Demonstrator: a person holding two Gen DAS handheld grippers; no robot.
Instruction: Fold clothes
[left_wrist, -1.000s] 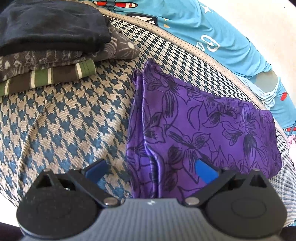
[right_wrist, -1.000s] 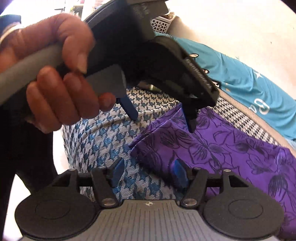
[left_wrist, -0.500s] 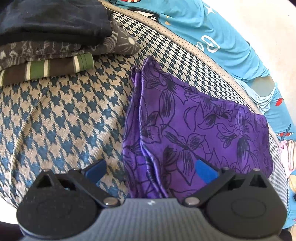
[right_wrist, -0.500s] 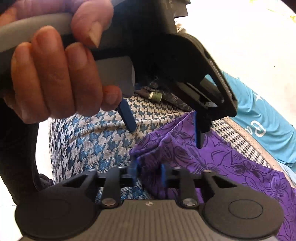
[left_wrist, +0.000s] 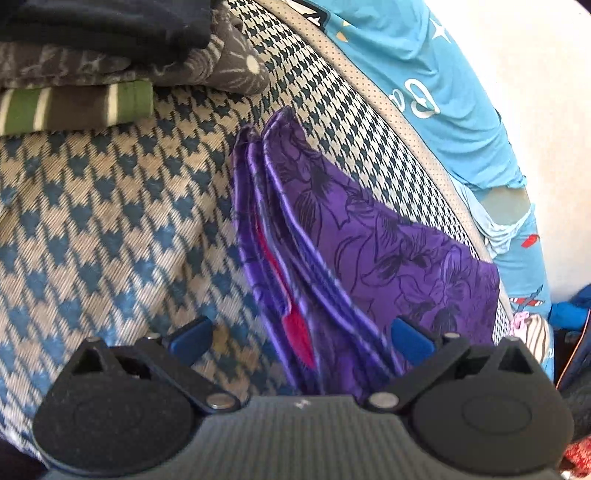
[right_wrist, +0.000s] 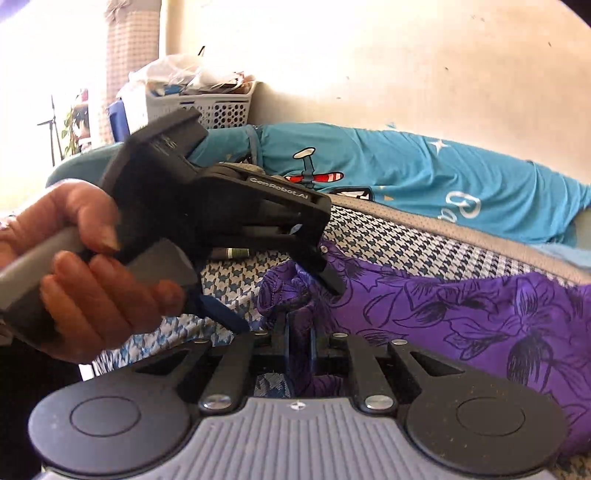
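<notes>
Purple cloth (left_wrist: 388, 243) printed with black flower outlines, folded into a flat oblong of several layers on the blue-and-cream houndstooth cushion (left_wrist: 110, 229). Lies ahead of the left gripper (left_wrist: 301, 338), stretching away up and to the right, with the stacked layer edges fanning between its spread fingers and a sliver of pink-red lining (left_wrist: 295, 328) showing among them. Near corner bunched, lifted off the cushion and pinched between the closing fingers of the right gripper (right_wrist: 299, 345); the rest spreads flat to the right of that gripper.
</notes>
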